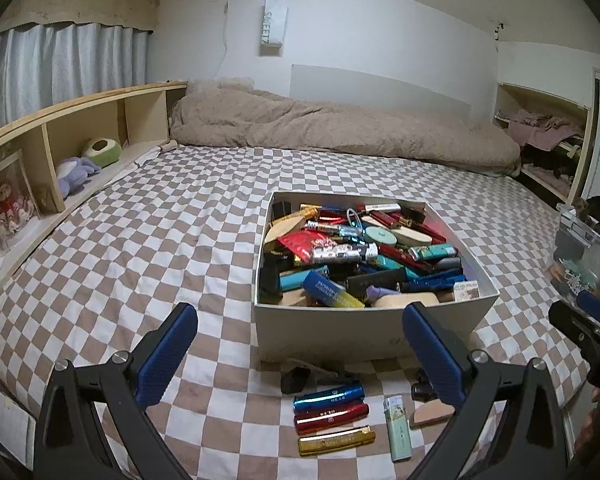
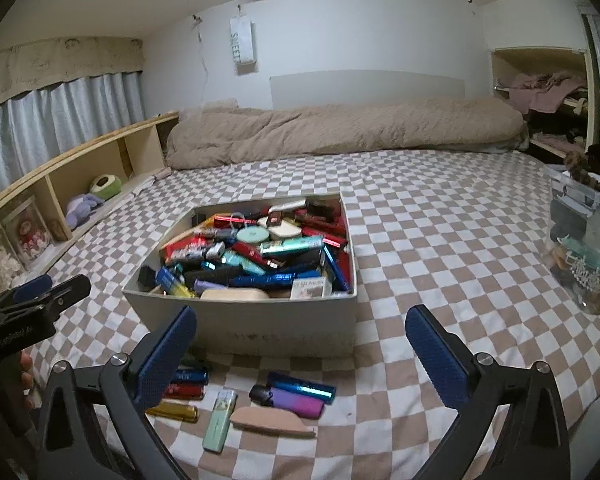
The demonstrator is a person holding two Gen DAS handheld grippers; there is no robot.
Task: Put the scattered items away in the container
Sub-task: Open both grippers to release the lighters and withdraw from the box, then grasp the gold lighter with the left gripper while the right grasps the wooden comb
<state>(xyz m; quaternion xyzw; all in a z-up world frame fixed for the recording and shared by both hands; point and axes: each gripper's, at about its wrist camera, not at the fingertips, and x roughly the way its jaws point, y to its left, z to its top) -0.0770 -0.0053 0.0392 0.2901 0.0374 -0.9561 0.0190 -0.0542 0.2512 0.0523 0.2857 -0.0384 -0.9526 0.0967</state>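
A white box (image 1: 328, 328) (image 2: 284, 320) full of lighters and small items sits on the checked bed. In front of it lie loose items: a blue tube (image 1: 329, 395), a red tube (image 1: 332, 415), a gold tube (image 1: 337, 441), a pale green lighter (image 1: 397, 428) (image 2: 219, 420), a tan wedge (image 2: 274, 421) and a purple lighter (image 2: 296, 398). My left gripper (image 1: 300, 332) is open and empty above the loose items. My right gripper (image 2: 300, 336) is open and empty, near the box's front wall.
A rolled beige duvet (image 1: 340, 128) lies along the far wall. A wooden shelf (image 1: 60, 132) with plush toys runs along the left. A clear plastic bin (image 2: 588, 240) of items stands at the right edge of the bed.
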